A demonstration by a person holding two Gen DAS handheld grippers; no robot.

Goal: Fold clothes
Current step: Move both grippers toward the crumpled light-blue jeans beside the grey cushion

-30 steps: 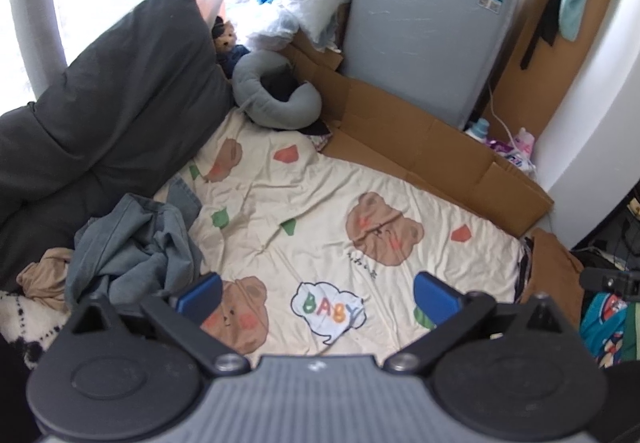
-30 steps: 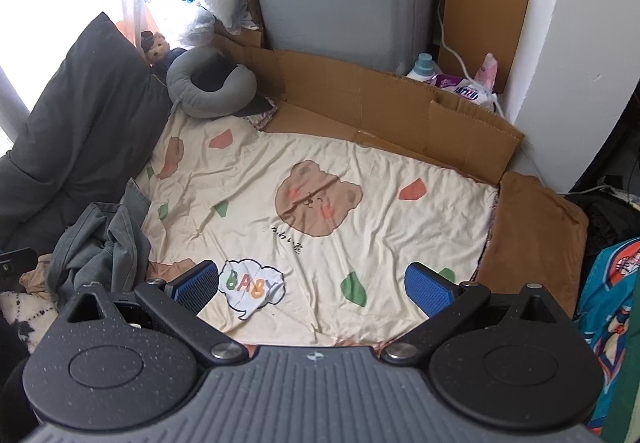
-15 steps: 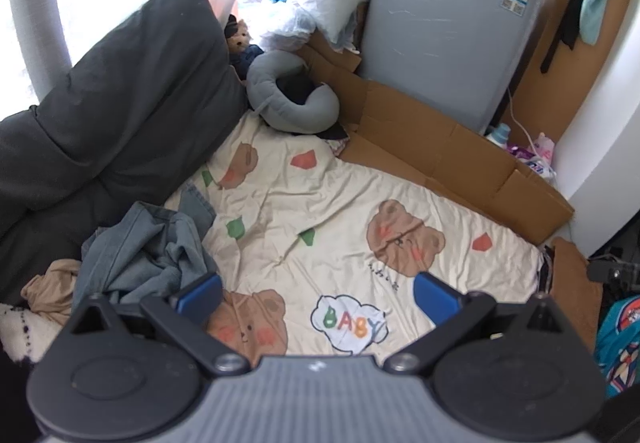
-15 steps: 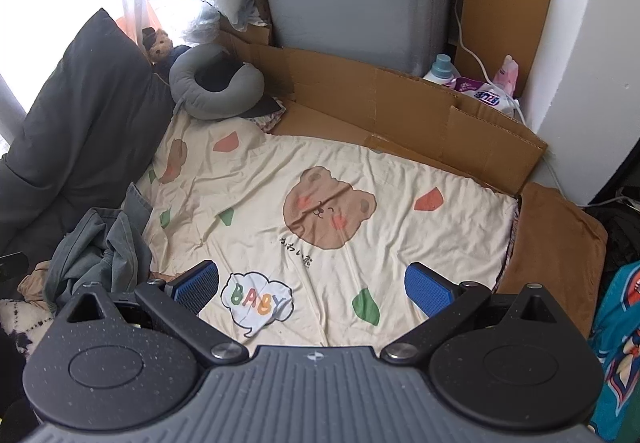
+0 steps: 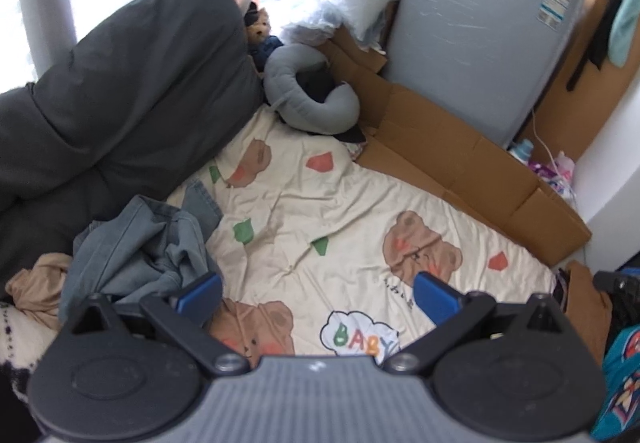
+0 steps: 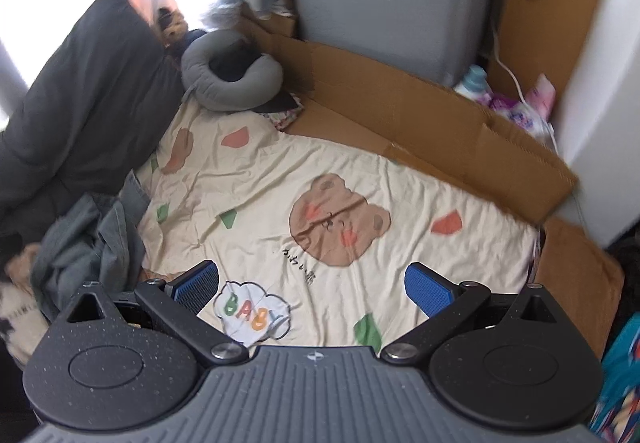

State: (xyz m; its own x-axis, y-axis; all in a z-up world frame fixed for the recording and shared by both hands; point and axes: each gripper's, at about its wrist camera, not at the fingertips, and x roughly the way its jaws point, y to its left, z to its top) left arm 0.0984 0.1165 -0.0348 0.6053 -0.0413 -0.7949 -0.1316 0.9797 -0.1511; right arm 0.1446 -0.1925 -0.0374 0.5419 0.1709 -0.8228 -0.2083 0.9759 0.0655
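- Your left hand-held gripper [image 5: 316, 295] hangs above the bed with its blue pads spread wide and nothing between them; your right hand-held gripper [image 6: 312, 287] is just as wide apart and just as empty.
- The clothes to fold lie in a crumpled heap of grey-blue denim [image 5: 140, 247] at the left edge of the bear-print blanket [image 5: 340, 203], with a tan garment [image 5: 36, 283] bunched just beyond it.
- The heap sits just past your left pad in the left view and well off to the left in the right view [image 6: 88, 243], so your left hand looks the nearer one for the first grab.
- The denim is too rumpled to show a long axis; one hemmed end [image 5: 202, 199] pokes out towards the dark pillow [image 5: 132, 83].
- The blanket is soft, lightly creased and bare across its middle, which looks like the spot for spreading.
- Around you: a grey neck pillow [image 5: 312, 99], a cardboard wall [image 5: 460, 163] and a grey appliance [image 5: 480, 23] behind it.
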